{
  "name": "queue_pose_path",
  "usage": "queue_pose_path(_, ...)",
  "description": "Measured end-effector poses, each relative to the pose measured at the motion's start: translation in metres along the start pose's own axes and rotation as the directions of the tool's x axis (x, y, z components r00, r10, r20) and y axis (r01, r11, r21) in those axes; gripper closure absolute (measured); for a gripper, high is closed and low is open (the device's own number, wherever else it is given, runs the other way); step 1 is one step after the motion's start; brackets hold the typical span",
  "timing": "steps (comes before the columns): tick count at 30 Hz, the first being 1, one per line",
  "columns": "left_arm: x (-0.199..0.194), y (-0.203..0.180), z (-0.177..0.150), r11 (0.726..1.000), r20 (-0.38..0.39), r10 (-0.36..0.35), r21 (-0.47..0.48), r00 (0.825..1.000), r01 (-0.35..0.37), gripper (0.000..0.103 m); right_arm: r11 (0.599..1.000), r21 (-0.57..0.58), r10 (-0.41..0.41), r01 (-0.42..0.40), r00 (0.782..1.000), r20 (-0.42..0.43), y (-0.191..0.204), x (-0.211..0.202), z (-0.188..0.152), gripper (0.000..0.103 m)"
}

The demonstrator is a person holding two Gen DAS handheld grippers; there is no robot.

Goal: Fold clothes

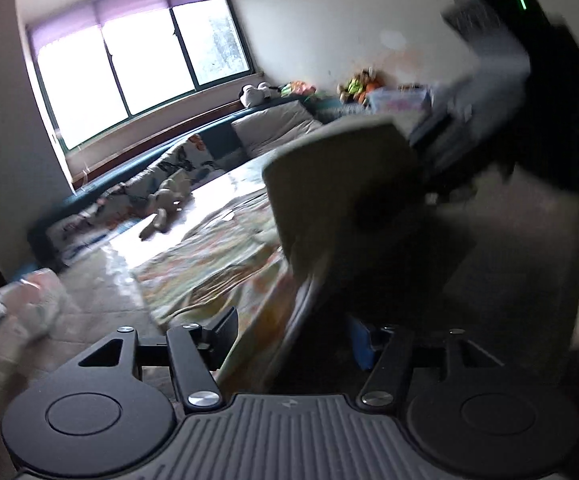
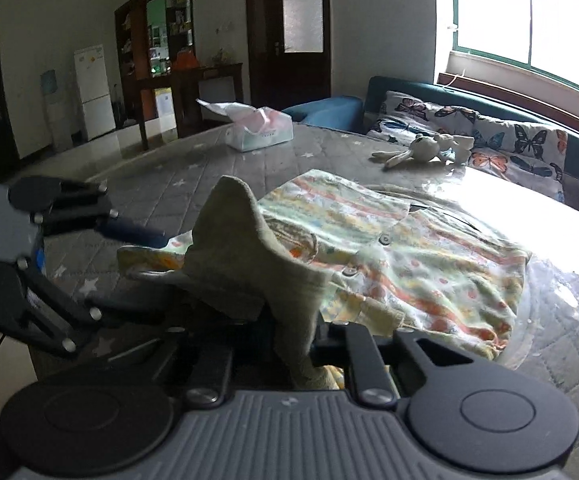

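Right tongs point(image 2: 289, 344) clamped on khaki cloth point(image 2: 249, 256), left tongs point(image 2: 145, 272) apart beside it.

Left gripper point(image 2: 129, 276) fingers apart, right gripper point(image 2: 289, 344) fingers pinched shut

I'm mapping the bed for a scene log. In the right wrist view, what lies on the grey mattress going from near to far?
Olive-green cloth raised nearest the camera → pastel striped and dotted garment spread flat → white stuffed rabbit toy → clear tissue box with pink and white tissue on the grey star-patterned mattress.
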State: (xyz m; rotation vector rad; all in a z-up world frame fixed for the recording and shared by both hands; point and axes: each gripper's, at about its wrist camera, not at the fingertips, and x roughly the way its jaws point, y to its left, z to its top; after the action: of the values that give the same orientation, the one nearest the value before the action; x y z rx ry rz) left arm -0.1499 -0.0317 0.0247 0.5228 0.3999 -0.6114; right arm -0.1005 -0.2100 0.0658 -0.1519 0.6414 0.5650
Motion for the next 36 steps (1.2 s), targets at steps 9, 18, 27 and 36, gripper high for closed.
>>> queue_pose_path(9,-0.004,0.011,-0.008,0.998,0.007,0.065,0.027,0.998,-0.065,0.095,1.0,-0.003,-0.017,0.017,0.999,0.042,0.007,-0.01,-0.003,0.097)
queue_pose_path(18,-0.058,0.008,0.006,0.999,0.084,0.03,0.039,0.996,-0.033,0.097,0.999,-0.023,0.04,-0.037,0.992,0.12,0.018,-0.056,0.002,0.097)
queue_pose_path(27,-0.113,0.003,0.019,0.999,0.064,-0.039,-0.023,0.997,0.04,0.096,0.99,-0.06,0.133,-0.127,0.984,0.118,0.04,-0.105,0.007,0.098)
queue_pose_path(36,-0.061,0.048,0.037,0.989,0.027,-0.021,-0.146,0.999,0.024,0.096,0.992,-0.029,0.126,-0.124,0.989,0.08,0.005,-0.063,0.047,0.098)
